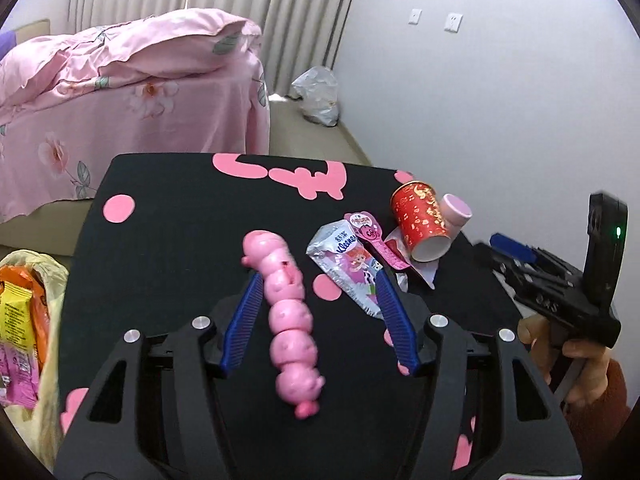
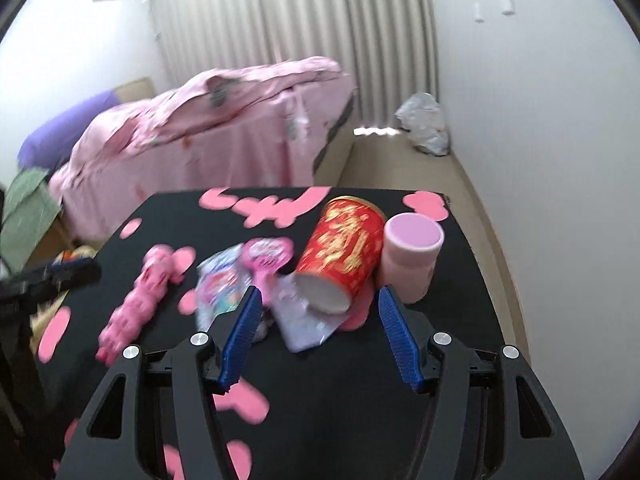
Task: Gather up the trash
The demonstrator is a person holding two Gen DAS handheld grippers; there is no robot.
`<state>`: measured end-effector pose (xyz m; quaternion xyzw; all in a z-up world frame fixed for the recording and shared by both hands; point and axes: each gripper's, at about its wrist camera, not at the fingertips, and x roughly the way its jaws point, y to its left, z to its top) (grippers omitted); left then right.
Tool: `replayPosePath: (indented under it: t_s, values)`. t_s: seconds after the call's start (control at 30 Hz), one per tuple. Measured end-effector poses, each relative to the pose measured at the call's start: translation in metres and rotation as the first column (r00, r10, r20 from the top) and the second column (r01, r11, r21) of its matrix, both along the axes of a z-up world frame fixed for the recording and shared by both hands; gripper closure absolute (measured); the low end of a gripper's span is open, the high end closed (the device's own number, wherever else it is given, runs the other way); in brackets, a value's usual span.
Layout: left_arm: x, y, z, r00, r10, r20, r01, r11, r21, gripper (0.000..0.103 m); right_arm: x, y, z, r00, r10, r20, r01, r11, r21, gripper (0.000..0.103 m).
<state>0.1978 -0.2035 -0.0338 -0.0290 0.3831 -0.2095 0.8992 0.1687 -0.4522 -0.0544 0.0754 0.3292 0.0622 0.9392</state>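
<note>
Trash bag [image 1: 24, 320], yellow and already stuffed with wrappers, hangs off the left edge of my black counter [image 1: 168, 208]. Beside it my left claw [image 1: 320, 296] stands released over a pink segmented toy-like packet [image 1: 290, 320], whose long axis runs away from me, nearly parallel to my fingers. Right of that lies a silver snack wrapper [image 1: 348, 264], pointing diagonally from far-left to near-right, then a pink tag [image 1: 370, 232]. Further right, my right claw [image 2: 316, 312] is also released, empty, aimed at a red paper cup [image 2: 344, 248] tipped on its side, its open mouth facing me. A pink lidded tub [image 2: 412, 256] stands upright, touching the cup. I judge this the reach step; next I must straddle one item and clench.
</note>
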Motion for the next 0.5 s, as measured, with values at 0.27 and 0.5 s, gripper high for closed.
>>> replayPosePath:
  t_s: [0.27,0.5]
  values:
    - [-0.003,-0.017,-0.009,0.999,-0.015,-0.030,0.017,0.997,0.070,0.047,0.069,0.025,-0.033,0.994,-0.004,-0.110,-0.003,0.998,-0.067,0.052]
    - [0.008,-0.032,-0.020,0.989,-0.101,-0.106,0.100,0.995,-0.013,0.044,0.033,0.015,-0.021,0.993,0.086,-0.083,-0.087,0.996,-0.002,0.101]
